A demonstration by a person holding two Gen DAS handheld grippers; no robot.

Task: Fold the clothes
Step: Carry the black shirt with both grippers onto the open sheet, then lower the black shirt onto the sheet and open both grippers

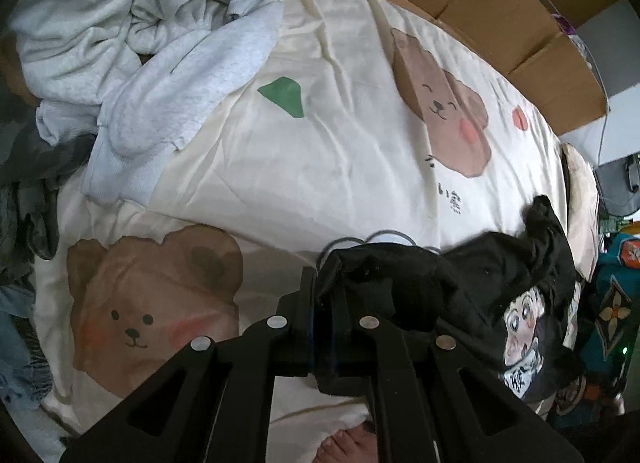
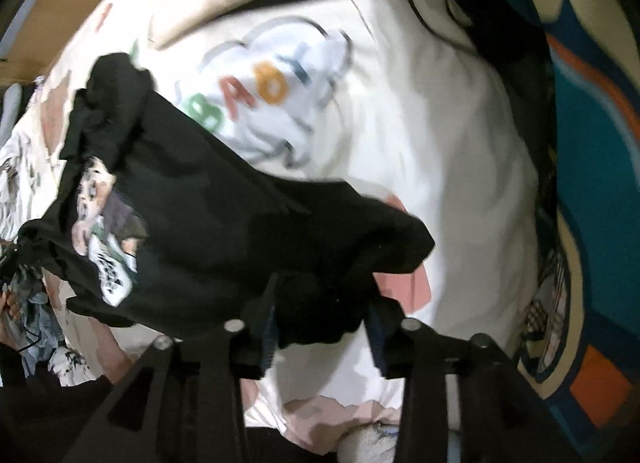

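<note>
Both claws hung over the bed, pointed steeply down, with a black T-shirt (image 1: 500, 275) strung between them. Left claw (image 1: 324, 303) was pinched narrow on one bunched edge of the shirt, the cloth gathered just ahead of its tips and trailing off to its right. Right claw (image 2: 320, 327) stood partly open; a fold of the shirt (image 2: 224, 223) sat between its jaws, the left pad against it, the right pad apparently clear, so the grip looked loose or being released. Holding the shirt at two points likely served to spread it flat, cartoon print outward, above the cream bear-print cover (image 1: 320, 151). A pile of pale clothes (image 1: 140, 35) lay well beyond the left claw, up and to its left, presumably waiting to be folded.
</note>
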